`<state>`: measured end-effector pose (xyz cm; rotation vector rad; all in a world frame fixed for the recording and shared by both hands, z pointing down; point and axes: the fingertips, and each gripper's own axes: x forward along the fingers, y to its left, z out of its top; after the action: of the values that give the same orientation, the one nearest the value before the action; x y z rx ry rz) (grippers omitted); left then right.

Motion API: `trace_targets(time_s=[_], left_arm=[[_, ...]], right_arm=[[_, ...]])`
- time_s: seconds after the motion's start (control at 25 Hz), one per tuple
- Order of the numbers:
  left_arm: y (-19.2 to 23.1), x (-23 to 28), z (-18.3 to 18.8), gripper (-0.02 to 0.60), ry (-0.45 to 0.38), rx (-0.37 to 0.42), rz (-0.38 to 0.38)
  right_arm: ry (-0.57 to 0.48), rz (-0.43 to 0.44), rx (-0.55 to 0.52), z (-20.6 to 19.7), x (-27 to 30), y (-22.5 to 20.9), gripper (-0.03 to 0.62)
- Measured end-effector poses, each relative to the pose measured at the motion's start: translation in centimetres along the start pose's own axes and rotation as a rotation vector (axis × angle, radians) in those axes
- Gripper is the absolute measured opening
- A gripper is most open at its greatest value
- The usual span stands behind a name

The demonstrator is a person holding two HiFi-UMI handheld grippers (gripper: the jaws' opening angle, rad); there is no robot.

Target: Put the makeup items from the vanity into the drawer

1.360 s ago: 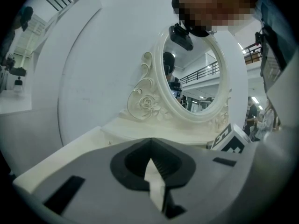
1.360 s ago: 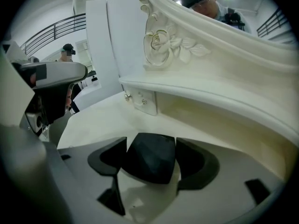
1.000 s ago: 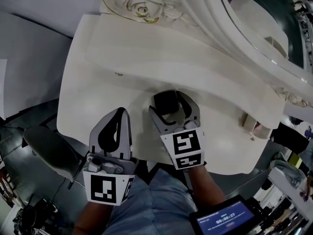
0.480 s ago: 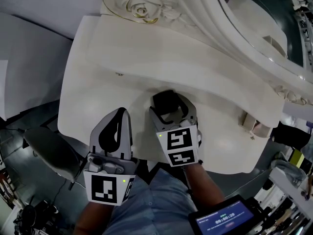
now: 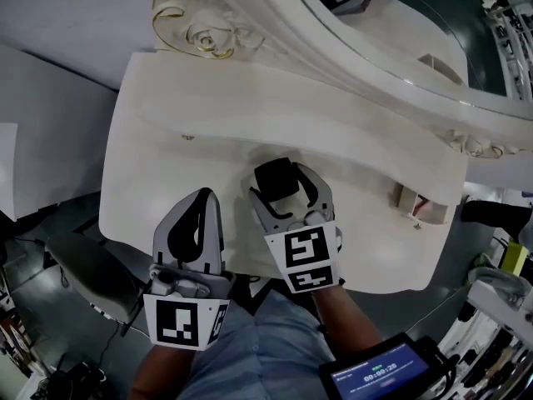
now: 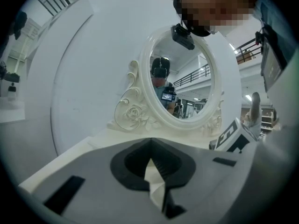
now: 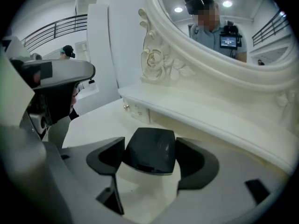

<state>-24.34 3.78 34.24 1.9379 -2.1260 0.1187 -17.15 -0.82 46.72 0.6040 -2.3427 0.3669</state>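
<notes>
Lit tablet (image 5: 379, 375), grey seat (image 5: 87, 275)

Right gripper (image 5: 288, 187) clasping a black compact (image 5: 276, 176) over the white vanity top (image 5: 166, 132), with left gripper (image 5: 203, 200), jaws together, just beside it.

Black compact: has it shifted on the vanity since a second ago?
No. The black compact sits about as far right of the drawer knob as before; the view shifted, not the compact.
</notes>
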Motion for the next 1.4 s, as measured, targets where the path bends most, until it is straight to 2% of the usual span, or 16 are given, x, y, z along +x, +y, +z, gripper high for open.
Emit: trace_targets(time_s=[0.36, 0.52, 0.8, 1.0, 1.2, 1.4], left_arm=[[-7.0, 0.6, 3.5, 0.000, -0.078, 0.038, -0.104], [-11.2, 1.2, 4.9, 0.000, -0.120, 0.062, -0.197], [-20.0, 1.2, 5.6, 0.000, -0.143, 0.085, -0.337], [-25.5, 1.3, 5.0, 0.000, -0.128, 0.101, -0.432], [-29.4, 1.5, 3.9, 0.000, -0.109, 0.110, -0.475], [-31.5, 1.3, 2.6, 0.000, -0.077, 0.129, -0.485]], right_arm=[[-0.125, -0.095, 0.014, 2.2, -7.3, -4.6, 0.344], [-0.183, -0.178, 0.034, 2.2, -11.1, -7.6, 0.344], [-0.207, -0.306, 0.098, -1.6, -18.7, -13.1, 0.344], [-0.210, -0.399, 0.169, -5.0, -23.1, -16.9, 0.344], [-0.200, -0.449, 0.220, -8.4, -26.0, -19.8, 0.344], [-0.187, -0.459, 0.272, -11.5, -26.8, -21.3, 0.344]])
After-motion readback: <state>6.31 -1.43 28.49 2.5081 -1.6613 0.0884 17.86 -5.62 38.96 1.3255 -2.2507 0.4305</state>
